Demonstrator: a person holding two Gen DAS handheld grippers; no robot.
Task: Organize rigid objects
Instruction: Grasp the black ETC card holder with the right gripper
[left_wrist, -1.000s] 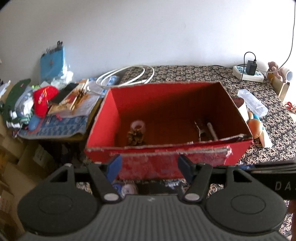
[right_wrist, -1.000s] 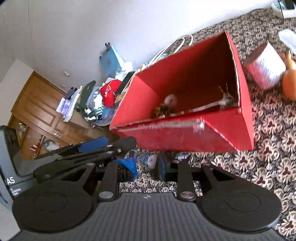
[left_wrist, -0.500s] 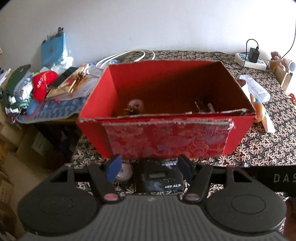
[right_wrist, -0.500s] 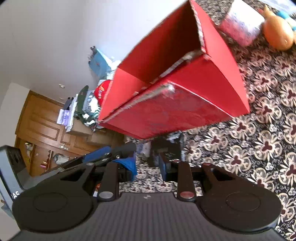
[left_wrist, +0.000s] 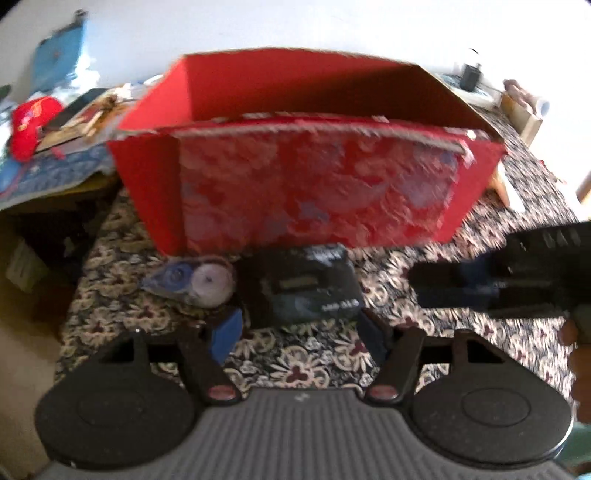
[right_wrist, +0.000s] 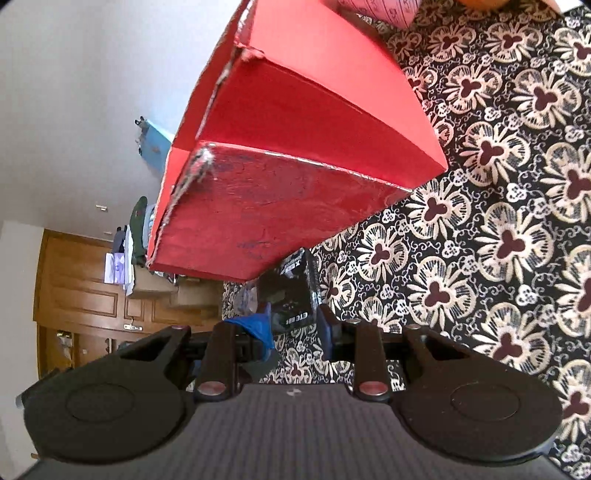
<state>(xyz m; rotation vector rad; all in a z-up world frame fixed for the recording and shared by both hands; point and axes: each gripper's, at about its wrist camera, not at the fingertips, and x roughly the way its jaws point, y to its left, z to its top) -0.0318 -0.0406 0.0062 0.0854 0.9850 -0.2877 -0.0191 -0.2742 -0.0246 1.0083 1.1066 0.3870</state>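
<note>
A red cardboard box (left_wrist: 306, 184) stands open-topped on the flowered tablecloth (left_wrist: 303, 365), and from this low angle its inside is hidden. A small black package (left_wrist: 306, 284) lies right in front of it. My left gripper (left_wrist: 299, 334) is open, and the package sits just beyond its blue pads (left_wrist: 225, 334), in line with the gap. My right gripper (left_wrist: 436, 284) comes in from the right, rolled on its side. In the right wrist view the right gripper (right_wrist: 295, 325) has its jaws a little apart with nothing between them. The black package (right_wrist: 291, 299) lies just past it, under the red box (right_wrist: 288, 147).
A blue and white correction-tape dispenser (left_wrist: 192, 280) lies left of the package. A side table with a red cap (left_wrist: 29, 122) and papers stands at the left. A plug and cable (left_wrist: 471, 75) sit at the back right. A pink cylinder (right_wrist: 373, 11) stands behind the box.
Both grippers have sunk toward the cloth in front of the box, so its inside has dropped out of sight. The black package has come close to the left fingertips. The right view has rolled.
</note>
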